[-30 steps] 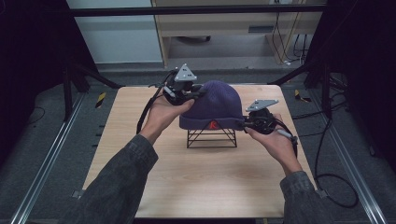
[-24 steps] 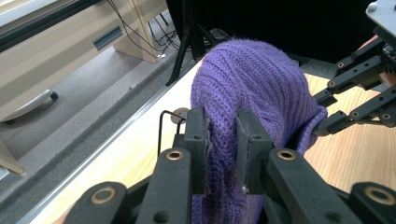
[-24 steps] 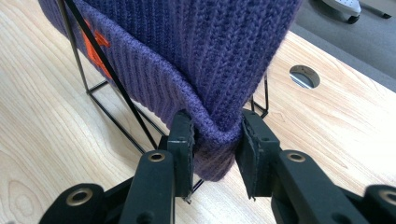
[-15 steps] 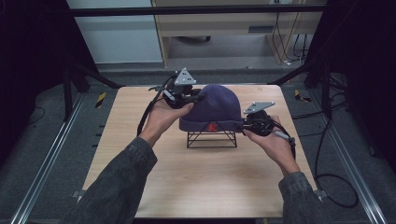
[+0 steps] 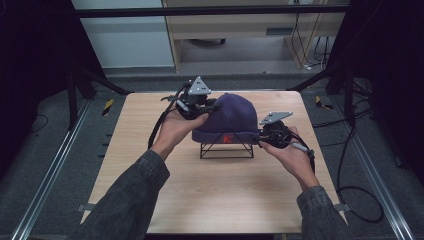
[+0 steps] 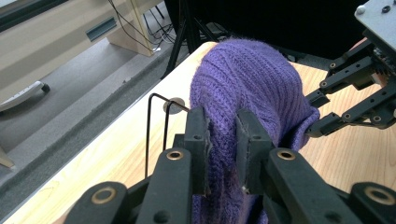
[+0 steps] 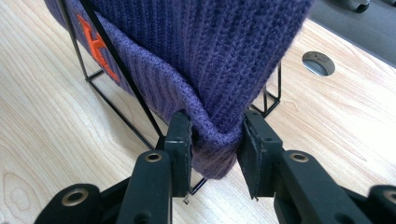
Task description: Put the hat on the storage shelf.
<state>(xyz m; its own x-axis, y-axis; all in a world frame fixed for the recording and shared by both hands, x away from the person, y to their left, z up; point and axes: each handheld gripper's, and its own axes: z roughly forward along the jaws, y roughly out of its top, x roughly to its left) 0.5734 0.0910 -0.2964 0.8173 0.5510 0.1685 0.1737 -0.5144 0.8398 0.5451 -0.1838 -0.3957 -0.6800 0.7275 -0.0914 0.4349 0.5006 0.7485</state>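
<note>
Beanie: purple ribbed-knit hat (image 5: 231,116) with an orange letter on its folded cuff, draped over a black wire-frame stand (image 5: 226,148) at the middle of the pale wooden table (image 5: 150,175).
Left gripper: black two-jaw tool (image 6: 222,140), jaws pinched on a fold of knit at the hat's left side, seen in the left gripper view.
Right gripper: black two-jaw tool (image 7: 215,147), jaws closed on the rolled cuff edge at the hat's right end, just beside a stand wire.
Handling: likely light, soft and stretchy; the knit should bunch and sag rather than hold shape.
Best hold: probably the doubled cuff, thicker than the crown, taken at opposite sides.
Risk: loose yarn may snag on the wire corners if lifted unevenly.
</note>
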